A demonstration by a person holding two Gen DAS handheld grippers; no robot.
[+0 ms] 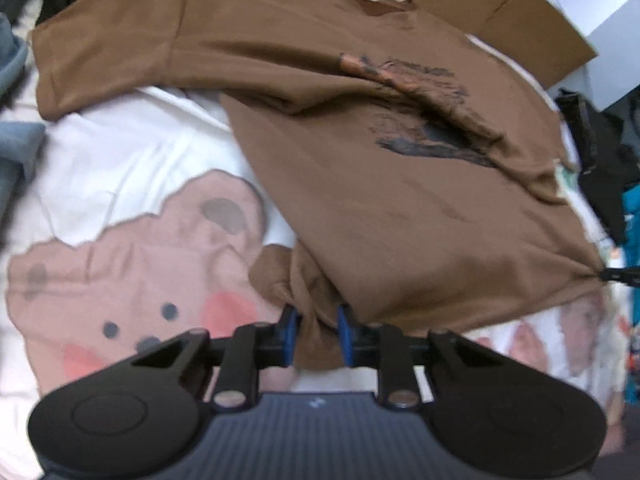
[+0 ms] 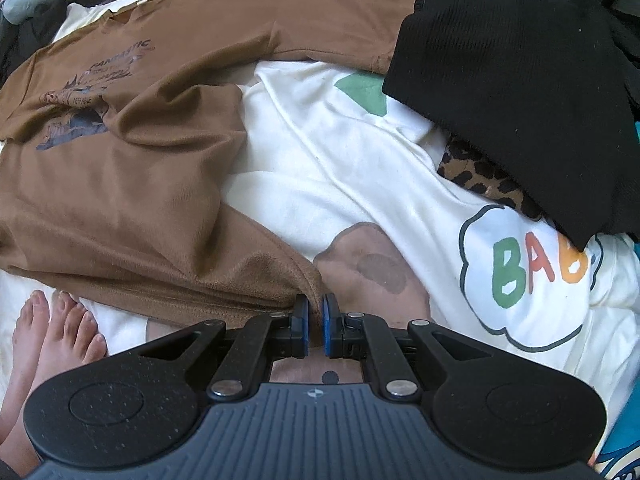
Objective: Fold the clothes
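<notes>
We see a brown short-sleeved T-shirt with a dark printed graphic [image 1: 400, 200] spread, creased and partly bunched, over a white bedsheet printed with a pink cartoon bear [image 1: 132, 264]. In the left wrist view, the left hand-held gripper [image 1: 318, 330] has its blue-padded fingers [image 1: 291, 326] set a little apart with a gathered bunch of the shirt's hem clamped between them. From there the fabric stretches away to the right edge of that view, where a corner of it is pulled to a point. One sleeve lies folded across the upper left, and the graphic is crumpled under a ridge of cloth.

In the right wrist view, the right hand-held gripper [image 2: 315, 316] has its fingers nearly together, pinching the stitched lower edge of the same shirt [image 2: 120, 184] at its right corner. The shirt fills the left half of this view, with the printed chest lying up and to the left. To the right, on the bedsheet [image 2: 340, 152], sits a black ribbed garment [image 2: 520, 92] on top of a leopard-print fabric [image 2: 480, 180], beside a cloud-shaped print with coloured letters [image 2: 528, 272]. A person's bare foot [image 2: 48, 340] rests on the sheet at the lower left, near the shirt's hem. A flattened brown cardboard sheet [image 1: 500, 4] lies beyond the shirt in the left wrist view.
</notes>
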